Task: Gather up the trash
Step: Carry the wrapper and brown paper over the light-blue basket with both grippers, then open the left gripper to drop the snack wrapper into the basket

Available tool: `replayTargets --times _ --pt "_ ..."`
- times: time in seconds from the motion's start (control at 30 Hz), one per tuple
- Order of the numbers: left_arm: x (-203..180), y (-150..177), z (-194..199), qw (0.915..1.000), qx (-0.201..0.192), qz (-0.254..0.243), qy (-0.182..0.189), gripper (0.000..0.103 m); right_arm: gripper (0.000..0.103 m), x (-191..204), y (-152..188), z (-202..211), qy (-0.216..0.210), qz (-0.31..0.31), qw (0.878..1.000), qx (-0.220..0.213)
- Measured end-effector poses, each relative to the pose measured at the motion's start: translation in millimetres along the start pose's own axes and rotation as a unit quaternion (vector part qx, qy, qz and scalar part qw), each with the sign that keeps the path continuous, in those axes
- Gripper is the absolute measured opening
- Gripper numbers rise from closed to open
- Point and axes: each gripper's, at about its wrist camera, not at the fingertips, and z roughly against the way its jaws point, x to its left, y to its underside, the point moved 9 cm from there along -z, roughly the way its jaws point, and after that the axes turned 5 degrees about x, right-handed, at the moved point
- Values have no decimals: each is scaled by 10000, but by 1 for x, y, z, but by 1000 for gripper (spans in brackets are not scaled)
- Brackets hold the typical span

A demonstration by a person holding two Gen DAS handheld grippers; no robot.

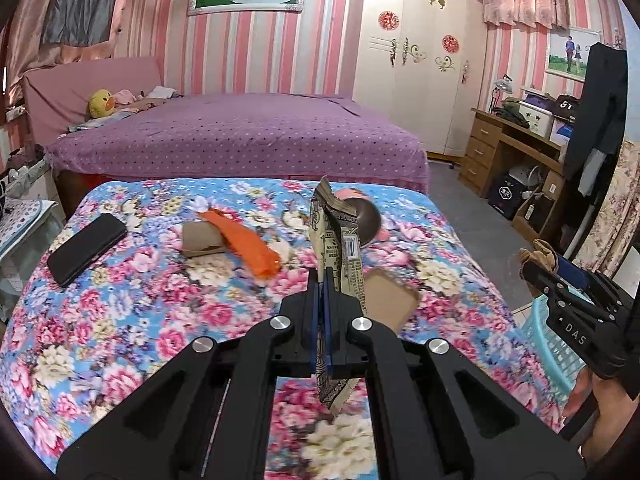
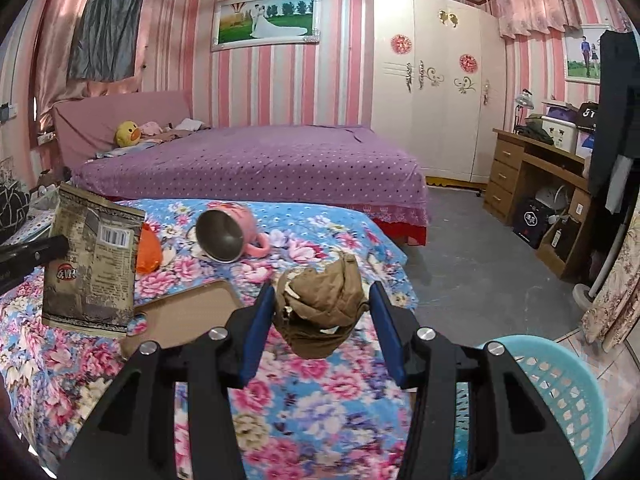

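Note:
My left gripper is shut on a beige printed snack wrapper and holds it upright above the floral table; the wrapper also shows in the right wrist view. My right gripper is shut on a crumpled brown paper wad, held above the table's right edge near the light blue basket. The right gripper and its wad show at the right of the left wrist view. An orange wrapper, a brown paper piece and a flat cardboard piece lie on the table.
A tipped pink mug and a black phone lie on the floral tablecloth. A purple bed stands behind. A wooden desk and a wardrobe stand at the right, with grey floor between.

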Motion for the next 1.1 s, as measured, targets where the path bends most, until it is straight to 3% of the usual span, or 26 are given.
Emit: replayTargets --times 0.47,0.83,1.1 --pt "-70 3 -2 9990 -73 -384 230 0 49 -98 12 17 642 -378 9972 -39" --pt "-173 8 8 9939 -123 -708 843 0 49 -169 26 32 1094 -555 9924 -6" --pt "-240 38 0 9870 110 -1034 1221 1 49 -219 43 49 1315 -923 9870 -34"
